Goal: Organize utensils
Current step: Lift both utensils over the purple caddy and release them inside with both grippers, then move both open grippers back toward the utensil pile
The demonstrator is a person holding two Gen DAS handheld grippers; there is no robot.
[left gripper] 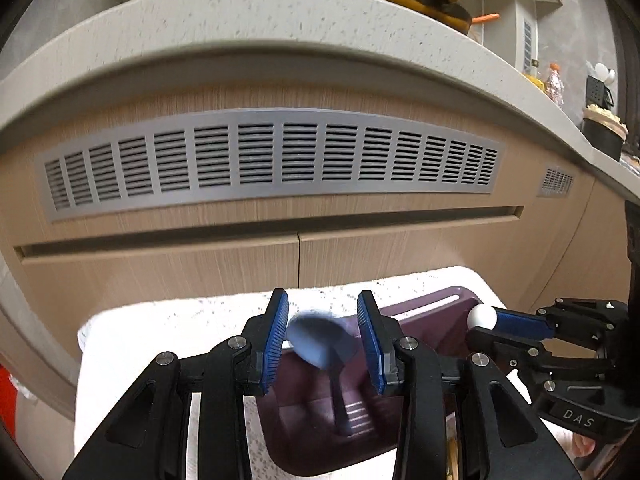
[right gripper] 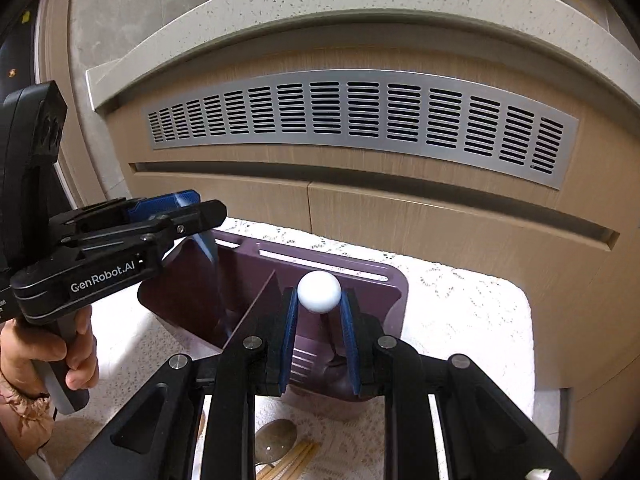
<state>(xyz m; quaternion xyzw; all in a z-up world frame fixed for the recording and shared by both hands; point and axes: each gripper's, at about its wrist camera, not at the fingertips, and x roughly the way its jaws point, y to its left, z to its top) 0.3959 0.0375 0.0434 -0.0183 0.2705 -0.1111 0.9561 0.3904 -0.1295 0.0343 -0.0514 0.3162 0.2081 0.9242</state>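
Left wrist view: my left gripper (left gripper: 322,344) has its fingers spread wide, a blurred blue spoon (left gripper: 320,344) loose between them, over the purple organizer (left gripper: 416,320).

Right wrist view: my right gripper (right gripper: 319,332) pinches a white spoon (right gripper: 319,291) over the organizer's right compartment on the tabletop (right gripper: 472,312).

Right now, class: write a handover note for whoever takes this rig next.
Left gripper: open around the blue spoon, which stands in the tray's left compartment.
Right gripper: shut on the white spoon, handle down in the right compartment.
Done: blue spoon is in.
Left: release the white spoon, then sort the metal spoon and chopsticks lying on the cloth.
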